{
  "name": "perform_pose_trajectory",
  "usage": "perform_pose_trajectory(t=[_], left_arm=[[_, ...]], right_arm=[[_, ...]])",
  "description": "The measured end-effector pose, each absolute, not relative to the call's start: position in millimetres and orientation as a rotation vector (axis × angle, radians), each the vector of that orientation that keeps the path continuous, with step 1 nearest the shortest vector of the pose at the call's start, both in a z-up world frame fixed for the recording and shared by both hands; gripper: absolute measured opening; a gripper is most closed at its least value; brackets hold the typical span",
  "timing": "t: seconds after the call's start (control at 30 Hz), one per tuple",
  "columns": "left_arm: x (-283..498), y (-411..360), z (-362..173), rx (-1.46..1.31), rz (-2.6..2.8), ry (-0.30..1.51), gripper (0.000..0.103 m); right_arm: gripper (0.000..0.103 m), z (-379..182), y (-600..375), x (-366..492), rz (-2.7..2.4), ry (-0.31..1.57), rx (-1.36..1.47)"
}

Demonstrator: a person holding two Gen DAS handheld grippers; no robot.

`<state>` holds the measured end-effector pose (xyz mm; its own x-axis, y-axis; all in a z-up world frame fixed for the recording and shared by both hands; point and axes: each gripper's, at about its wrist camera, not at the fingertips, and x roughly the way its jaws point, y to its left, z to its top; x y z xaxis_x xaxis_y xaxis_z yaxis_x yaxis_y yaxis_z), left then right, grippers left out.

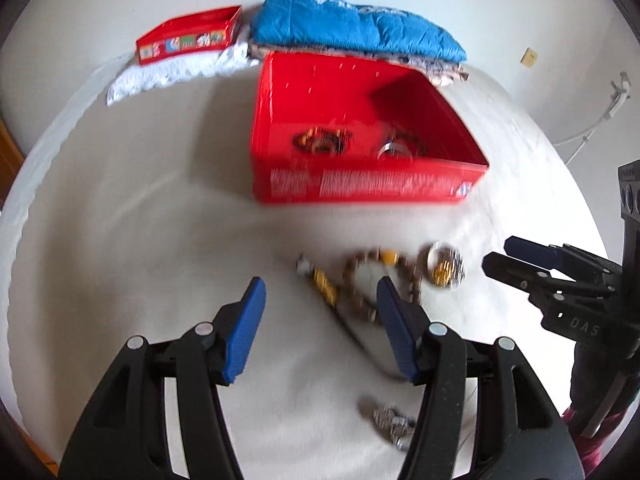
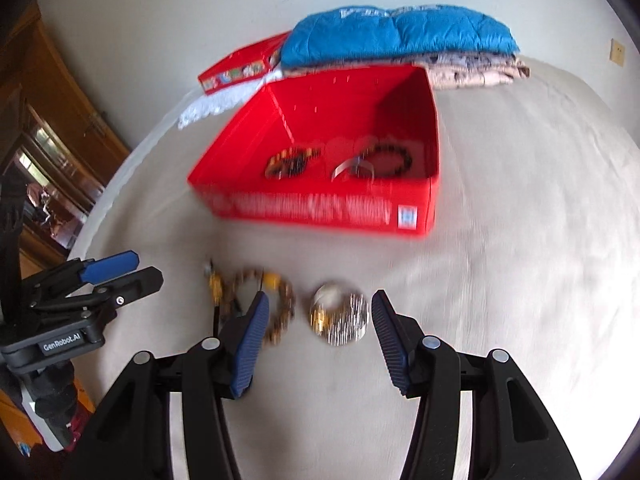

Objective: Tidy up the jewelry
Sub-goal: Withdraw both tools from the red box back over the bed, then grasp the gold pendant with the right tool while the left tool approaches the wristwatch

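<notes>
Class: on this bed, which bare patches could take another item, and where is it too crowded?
Free: the sheet left of the large red box, below the white lace cloth, and the sheet right of the box. Crowded: the strip in front of the box, where the beaded bracelet and sparkly bangles lie.

The bed [image 2: 500,280] is bare cream cloth to the right of the loose jewelry [image 2: 316,312] and also between it and the red box [image 2: 320,208], so there is free room to pass. The box is open on top. Behind it, folded blue bedding [image 2: 396,36] and a small red tin [image 1: 188,36] close the way to the wall.
</notes>
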<state>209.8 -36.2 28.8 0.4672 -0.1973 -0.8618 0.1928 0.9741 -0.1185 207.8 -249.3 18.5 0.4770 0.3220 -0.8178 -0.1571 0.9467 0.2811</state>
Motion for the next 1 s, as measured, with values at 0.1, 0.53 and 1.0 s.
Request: perform_pose_trajectory(t=[0.1, 0.53, 1.0], left_arm=[[191, -27, 16, -0.012, -0.215, 1.074, 0.057], [138, -18, -19, -0.038, -0.201, 1.130, 0.060], [185, -10, -15, -0.033, -0.087, 1.104, 0.061]], right_arm=[[0.054, 11, -248, 191, 0.295, 1.048, 0.171], [0.053, -11, -244, 160, 0.311, 1.096, 0.204], [0.037, -13, -236, 227, 0.283, 1.094, 0.240]])
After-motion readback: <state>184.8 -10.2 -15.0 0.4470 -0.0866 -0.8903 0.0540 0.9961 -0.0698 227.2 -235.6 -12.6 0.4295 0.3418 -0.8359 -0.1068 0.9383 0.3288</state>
